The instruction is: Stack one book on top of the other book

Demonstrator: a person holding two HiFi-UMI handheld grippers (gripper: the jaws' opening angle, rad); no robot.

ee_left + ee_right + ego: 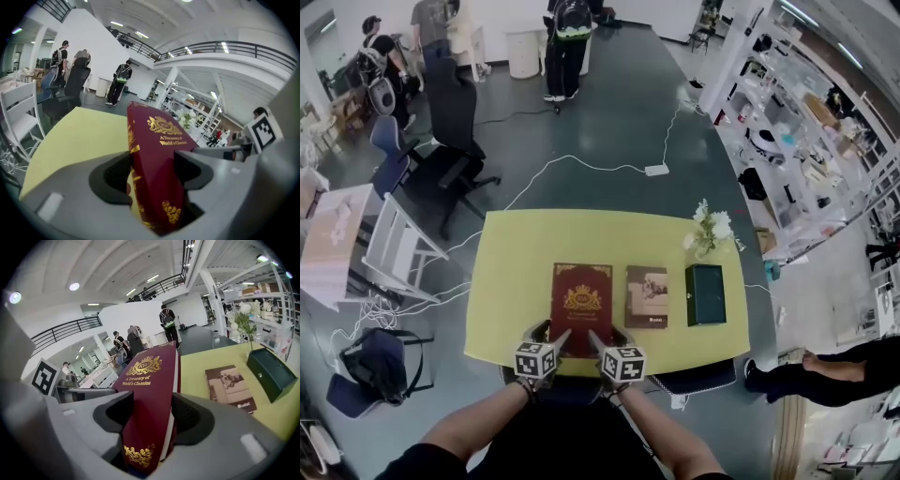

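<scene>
A dark red book (581,302) with gold print lies on the yellow table (511,281), near its front edge. Right of it lies a smaller brown book (646,296), flat and apart from the red one. My left gripper (560,337) is shut on the red book's near left corner, and my right gripper (596,339) is shut on its near right corner. In the left gripper view the red book (159,136) stands between the jaws of the left gripper (152,168). The right gripper (152,416) clamps the red book (145,376), with the brown book (229,387) to its right.
A dark green box (705,293) lies right of the brown book, and white flowers (710,228) stand behind it. Office chairs (450,141) and a white chair (398,248) stand left of the table. A person's legs (816,370) are at the right. Shelves (797,122) line the right side.
</scene>
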